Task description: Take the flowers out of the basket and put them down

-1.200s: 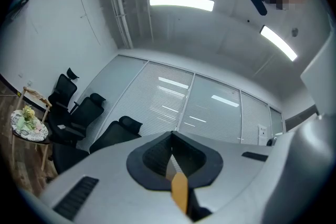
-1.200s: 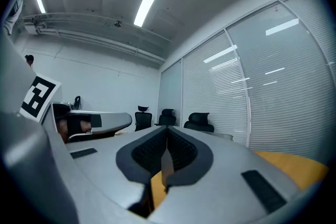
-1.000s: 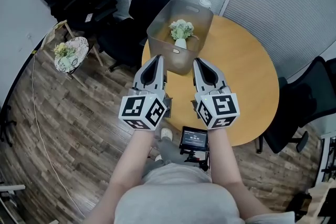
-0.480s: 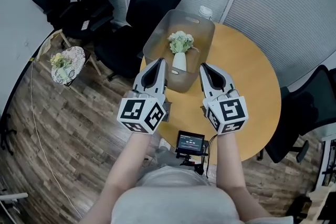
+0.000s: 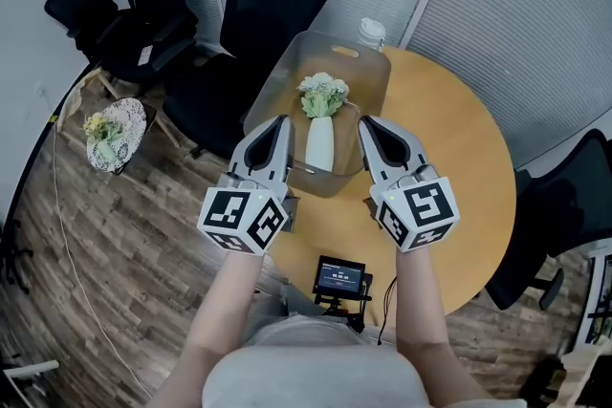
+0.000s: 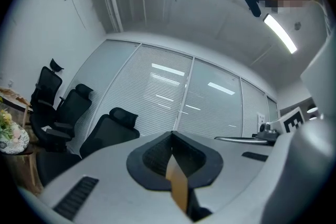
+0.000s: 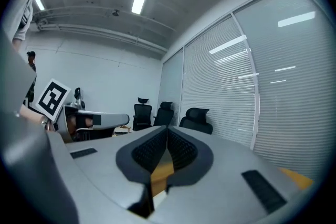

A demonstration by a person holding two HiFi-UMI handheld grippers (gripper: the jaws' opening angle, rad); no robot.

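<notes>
The left tool (image 5: 276, 127) and right tool (image 5: 369, 127), both closed and empty, have been brought alongside the basket (image 5: 369, 76) at upper centre, where the flowers (image 5: 322, 94) remain in their vase (image 5: 319, 144), ungrasped.

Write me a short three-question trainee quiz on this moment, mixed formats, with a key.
1. True or false: the flowers are inside the basket.
2. The right tool is: A) shut and empty; B) shut on the flowers; C) wide open.
3. What piece of furniture carries the basket?
Key: 1 true; 2 A; 3 the round wooden table.
</notes>
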